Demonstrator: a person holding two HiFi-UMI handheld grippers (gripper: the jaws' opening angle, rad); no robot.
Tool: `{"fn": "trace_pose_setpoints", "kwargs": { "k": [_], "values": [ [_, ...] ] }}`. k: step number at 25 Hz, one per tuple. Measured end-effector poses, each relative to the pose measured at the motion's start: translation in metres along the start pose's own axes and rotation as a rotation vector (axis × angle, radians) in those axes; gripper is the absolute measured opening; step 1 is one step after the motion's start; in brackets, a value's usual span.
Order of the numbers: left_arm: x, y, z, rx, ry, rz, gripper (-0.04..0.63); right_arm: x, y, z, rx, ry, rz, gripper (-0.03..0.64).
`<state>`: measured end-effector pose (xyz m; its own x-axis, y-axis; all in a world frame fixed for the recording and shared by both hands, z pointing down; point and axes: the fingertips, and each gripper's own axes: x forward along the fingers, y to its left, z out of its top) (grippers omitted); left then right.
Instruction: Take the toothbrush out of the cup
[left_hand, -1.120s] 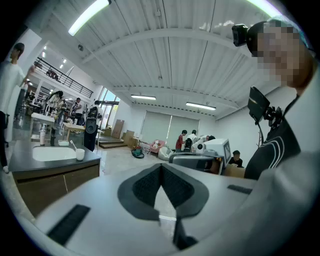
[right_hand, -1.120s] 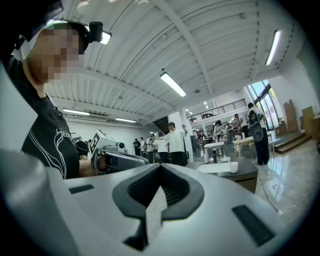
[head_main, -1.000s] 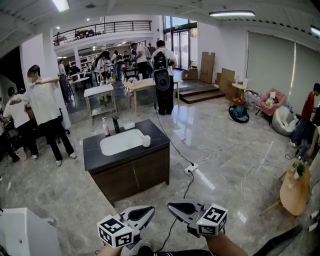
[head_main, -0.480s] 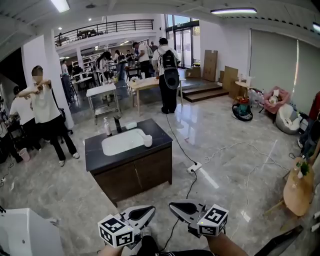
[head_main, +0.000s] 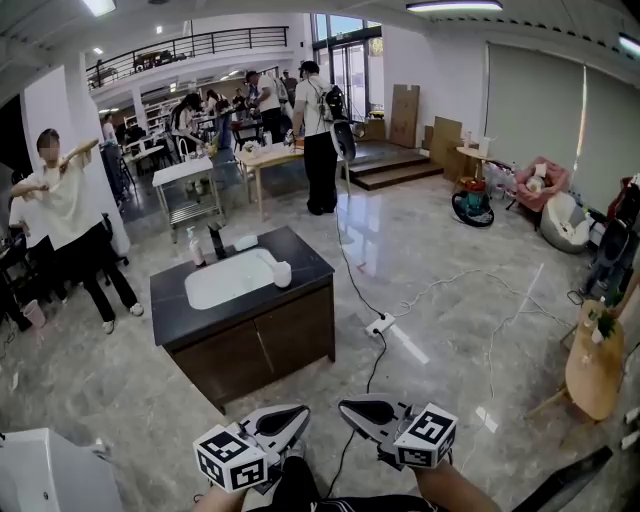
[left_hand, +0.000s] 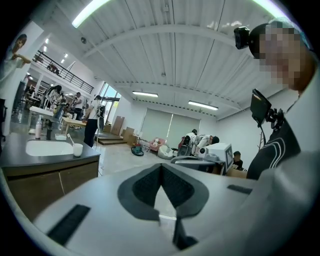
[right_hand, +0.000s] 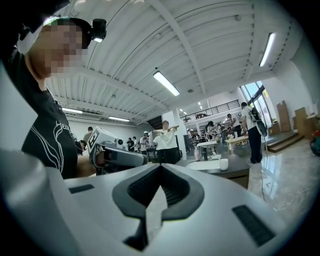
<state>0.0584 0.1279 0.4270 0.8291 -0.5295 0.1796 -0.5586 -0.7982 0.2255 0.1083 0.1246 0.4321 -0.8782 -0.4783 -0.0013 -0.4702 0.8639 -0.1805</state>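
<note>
Left gripper (head_main: 298, 413) and right gripper (head_main: 347, 406) hang clenched, empty, far from the cup (head_main: 283, 273), which I could topple arriving closed.

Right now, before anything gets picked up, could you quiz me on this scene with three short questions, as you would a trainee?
1. True or false: the left gripper holds the toothbrush.
2. Where does the white cup stand? A: on the floor. B: on the dark countertop. C: on a wooden table.
3. Fill in the missing word: the fingers of the right gripper are ___ (open or shut).

Key: 1 false, because it is empty and the brush still stands in the cup; 2 B; 3 shut.
</note>
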Motion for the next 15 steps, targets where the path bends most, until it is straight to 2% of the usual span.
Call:
{"fn": "trace_pose_setpoints", "kwargs": {
  "k": [6, 15],
  "values": [
    [0.009, 0.048, 0.003, -0.029, -0.004, -0.004, 0.003, 0.037, -0.032, -0.003, 0.001, 0.025, -0.012, 0.005],
    [0.029, 0.156, 0.031, -0.089, 0.020, 0.004, 0.003, 0.118, -0.106, 0.008, 0.046, 0.051, -0.042, 0.005]
  ]
}}
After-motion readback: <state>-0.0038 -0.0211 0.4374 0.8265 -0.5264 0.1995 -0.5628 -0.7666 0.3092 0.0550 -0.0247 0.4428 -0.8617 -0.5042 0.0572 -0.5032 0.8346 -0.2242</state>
